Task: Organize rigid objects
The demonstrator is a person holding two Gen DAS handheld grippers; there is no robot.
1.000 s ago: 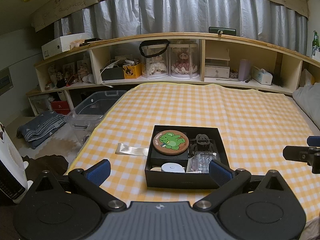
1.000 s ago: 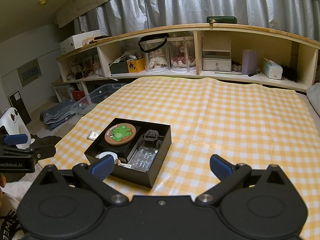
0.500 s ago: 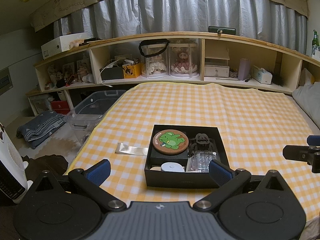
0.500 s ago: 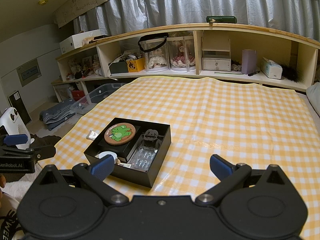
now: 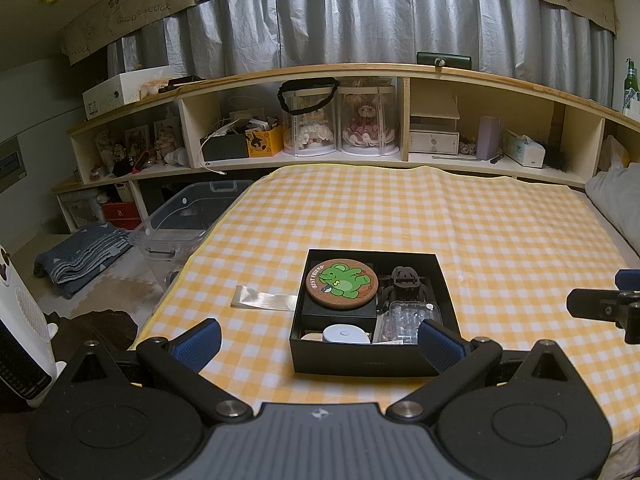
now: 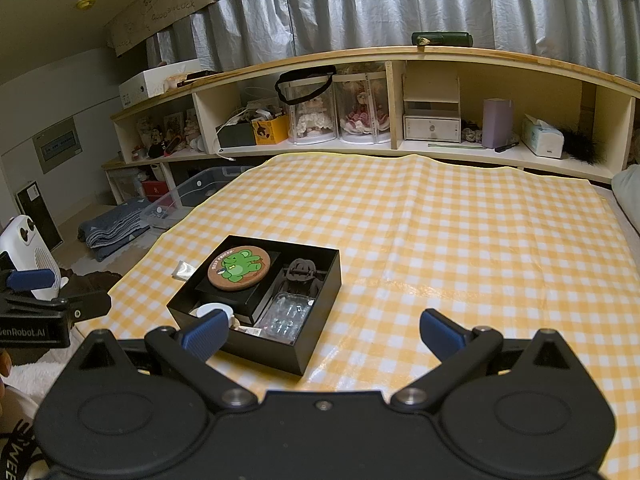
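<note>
A black open box [image 5: 364,362] [image 6: 264,350] sits on the yellow checked cloth. Inside lie a round cork coaster with a green animal [image 5: 342,282] [image 6: 239,267] on a black inner box, a black hair claw [image 5: 404,280] [image 6: 301,270], a clear plastic case [image 5: 406,318] [image 6: 288,312] and a small white round item [image 5: 342,334] [image 6: 210,310]. My left gripper [image 5: 320,340] is open and empty, just in front of the box. My right gripper [image 6: 322,332] is open and empty, near the box's right front corner.
A silver foil packet [image 5: 264,300] lies on the cloth left of the box. A wooden shelf unit [image 5: 400,76] with dolls and boxes runs along the back. A clear storage bin [image 5: 188,220], folded blanket [image 5: 84,256] and white heater [image 5: 20,320] stand on the floor at left.
</note>
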